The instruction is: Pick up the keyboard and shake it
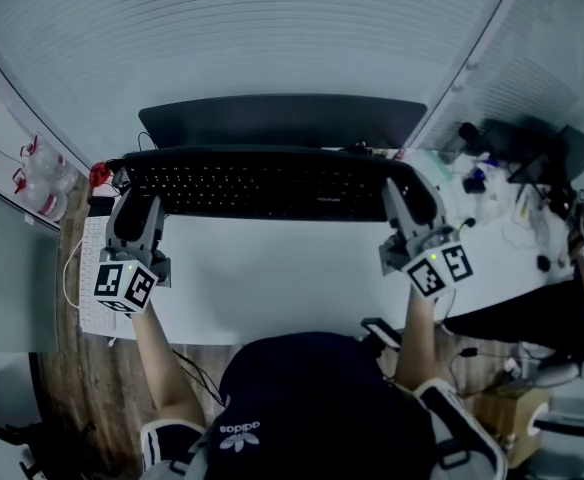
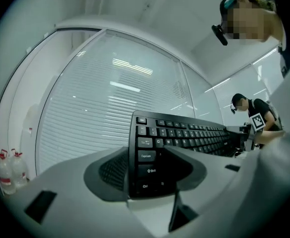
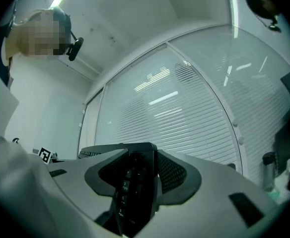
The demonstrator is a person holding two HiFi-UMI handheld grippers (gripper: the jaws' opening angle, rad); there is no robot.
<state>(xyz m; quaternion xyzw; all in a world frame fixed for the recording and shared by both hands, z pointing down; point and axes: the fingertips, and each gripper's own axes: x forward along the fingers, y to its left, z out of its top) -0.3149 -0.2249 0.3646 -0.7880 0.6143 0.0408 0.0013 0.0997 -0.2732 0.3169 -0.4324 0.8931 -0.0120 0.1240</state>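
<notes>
Between the two grippers in the head view, the black keyboard (image 1: pixel 262 183) stretches from the left gripper (image 1: pixel 132 200) to the right gripper (image 1: pixel 404 196), over the white table (image 1: pixel 272 278) and just in front of a dark screen (image 1: pixel 282 120). In the left gripper view, the fingers (image 2: pixel 105 170) are clamped on the keyboard's left end, over the Caps Lock and Shift keys, with the rows of keys running away beyond the fingertips. In the right gripper view, the fingers (image 3: pixel 177 175) pinch its right end, seen edge-on, with window blinds (image 3: pixel 184 108) beyond.
</notes>
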